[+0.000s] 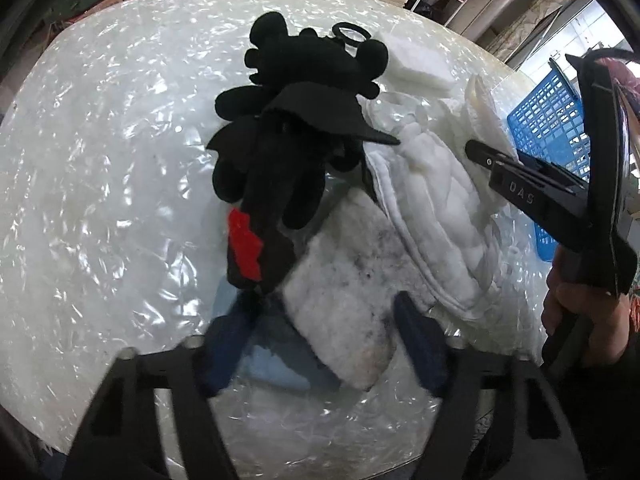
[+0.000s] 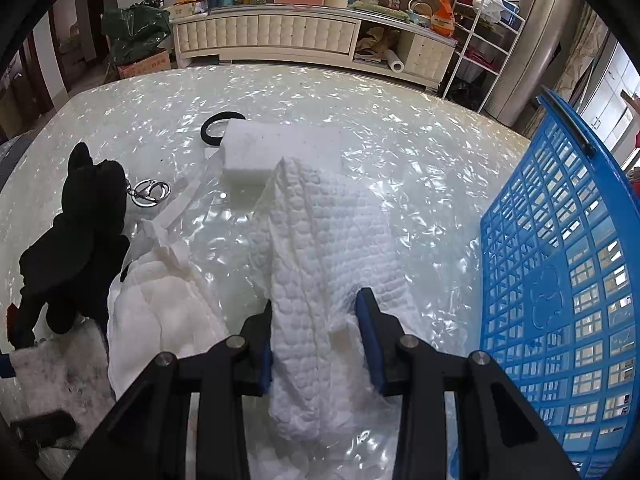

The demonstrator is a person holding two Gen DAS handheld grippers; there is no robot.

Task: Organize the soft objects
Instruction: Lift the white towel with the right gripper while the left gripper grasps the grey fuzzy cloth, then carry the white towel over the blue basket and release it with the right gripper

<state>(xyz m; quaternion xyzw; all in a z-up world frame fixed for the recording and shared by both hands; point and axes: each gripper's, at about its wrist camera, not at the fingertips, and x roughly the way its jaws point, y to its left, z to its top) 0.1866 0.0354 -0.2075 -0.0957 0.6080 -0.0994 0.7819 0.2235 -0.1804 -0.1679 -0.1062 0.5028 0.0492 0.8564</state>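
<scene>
A black plush toy [image 1: 288, 136] with a red patch lies on the shiny white table [image 1: 100, 200]; it also shows in the right wrist view [image 2: 80, 240]. My left gripper [image 1: 324, 328] is open around a dirty white fluffy cloth [image 1: 344, 304]. A white quilted cloth [image 1: 432, 208] lies beside it. My right gripper [image 2: 316, 320] is open, its fingers on either side of a white textured towel [image 2: 328, 248] in clear wrap. A white sponge block [image 2: 276, 152] lies beyond it. The right gripper also shows in the left wrist view [image 1: 504, 160].
A blue plastic basket [image 2: 560, 280] stands at the right table edge, also in the left wrist view [image 1: 548, 120]. A black hair ring [image 2: 212, 128] and a metal key clip [image 2: 150, 192] lie near the plush. A light blue cloth [image 1: 276, 364] lies under the fluffy one. A cabinet stands behind the table.
</scene>
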